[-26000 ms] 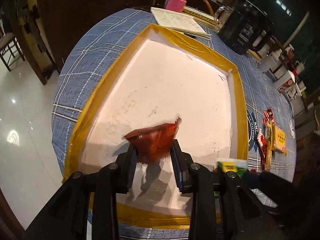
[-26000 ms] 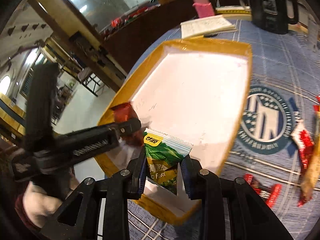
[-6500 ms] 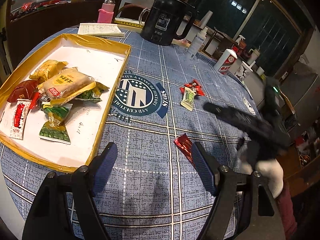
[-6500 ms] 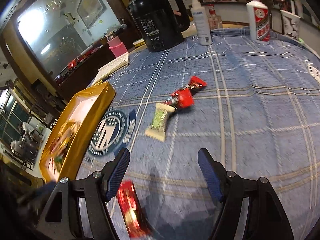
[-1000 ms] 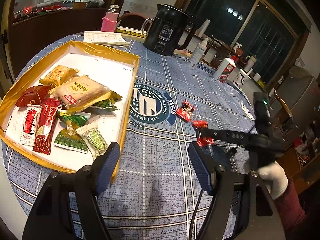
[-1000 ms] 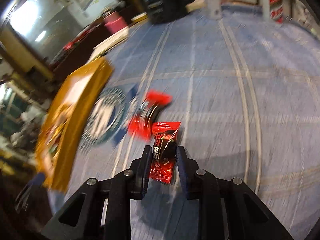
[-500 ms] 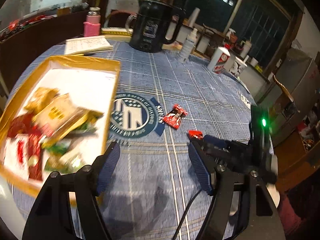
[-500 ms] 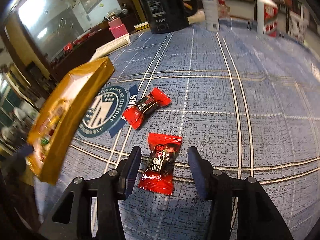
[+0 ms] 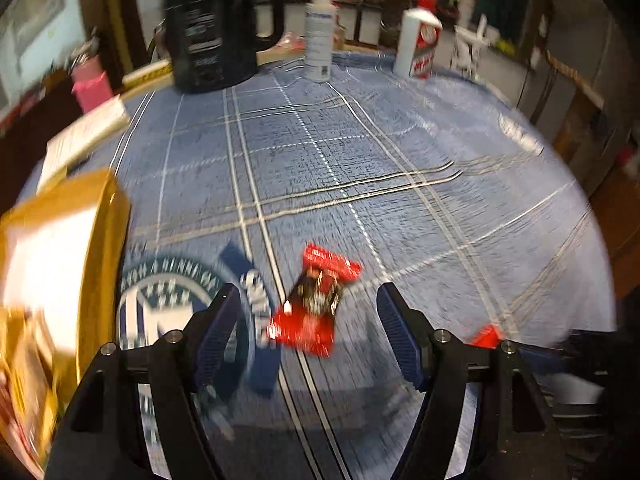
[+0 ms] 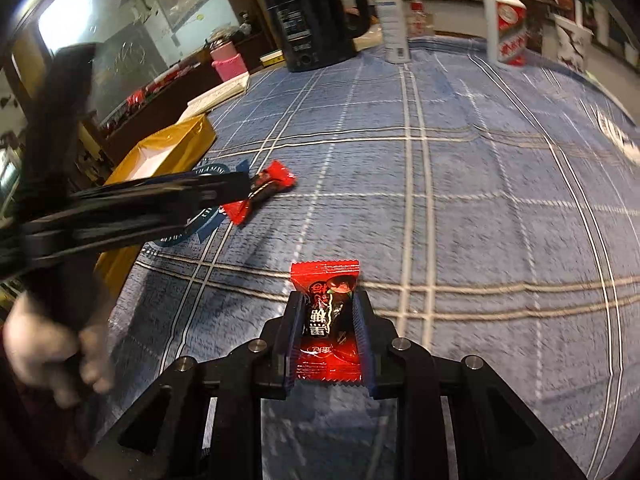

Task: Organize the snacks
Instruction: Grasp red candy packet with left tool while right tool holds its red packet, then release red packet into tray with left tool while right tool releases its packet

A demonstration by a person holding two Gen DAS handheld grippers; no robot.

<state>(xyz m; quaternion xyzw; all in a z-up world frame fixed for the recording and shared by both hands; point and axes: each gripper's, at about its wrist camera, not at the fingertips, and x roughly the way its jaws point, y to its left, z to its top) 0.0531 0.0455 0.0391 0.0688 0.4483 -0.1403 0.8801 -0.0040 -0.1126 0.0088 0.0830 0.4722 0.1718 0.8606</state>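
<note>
The round table [image 10: 460, 184], under a blue plaid cloth with a printed crest [image 9: 172, 304], carries at its far edge a black kettle [image 10: 316, 12], a white spray bottle [image 10: 394, 20], a red-and-white liquor bottle [image 10: 505, 20], a pink flask [image 10: 228, 62] and a notebook [image 9: 82, 136]; the room beyond is dim, with dark wood furniture and a bright pane on the wall. The gold-edged tray [image 9: 102, 236] stands at the left of the table, its contents blurred in the left wrist view. Half a second ago the right gripper [image 10: 326, 320] stood apart around the nearer red candy packet [image 10: 326, 320]; it is now clamped on that packet, which appears still to touch the cloth. The left gripper [image 9: 308, 320], previously well back from the table's middle, has advanced with fingers apart to either side of the other red candy packet [image 9: 316, 300], not yet touching it. Judgement: both of the loose snacks in view are now addressed, one secured and one about to be; transfer to the tray is the remaining step.
</note>
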